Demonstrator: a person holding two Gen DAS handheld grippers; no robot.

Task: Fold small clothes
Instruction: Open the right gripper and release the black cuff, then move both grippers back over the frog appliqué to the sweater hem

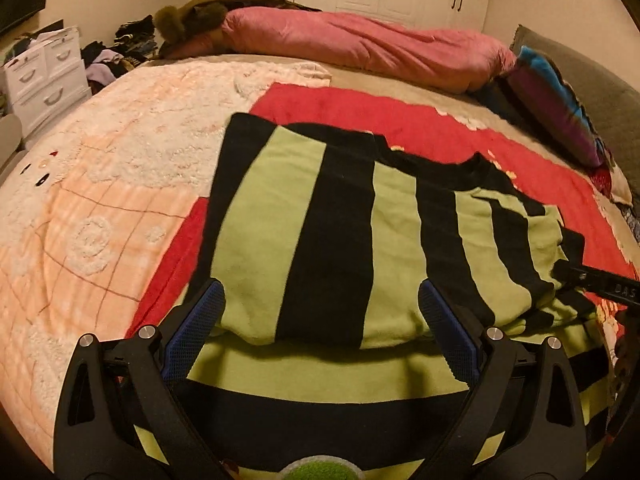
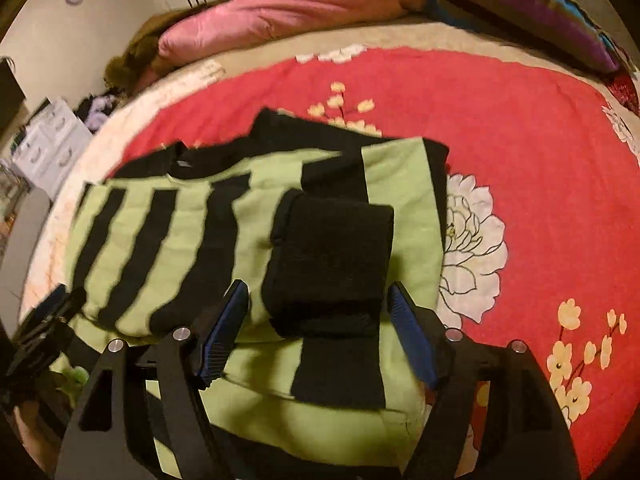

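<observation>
Both the left tongs (image 1: 322,308) and right tongs (image 2: 318,304) stand apart, gripping nothing, above a green-and-black striped sweater (image 1: 328,232) partly folded on the bed (image 1: 100,208).

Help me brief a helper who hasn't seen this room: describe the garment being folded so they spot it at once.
Start from the bed and its red flowered blanket. On that blanket, nearest the cameras, lies the striped sweater, partly folded. It is the only piece with broad lime-green and black stripes; the pink quilt behind is plain.

bed (image 1: 360,70), red blanket (image 2: 520,140), striped sweater (image 1: 320,216)
</observation>
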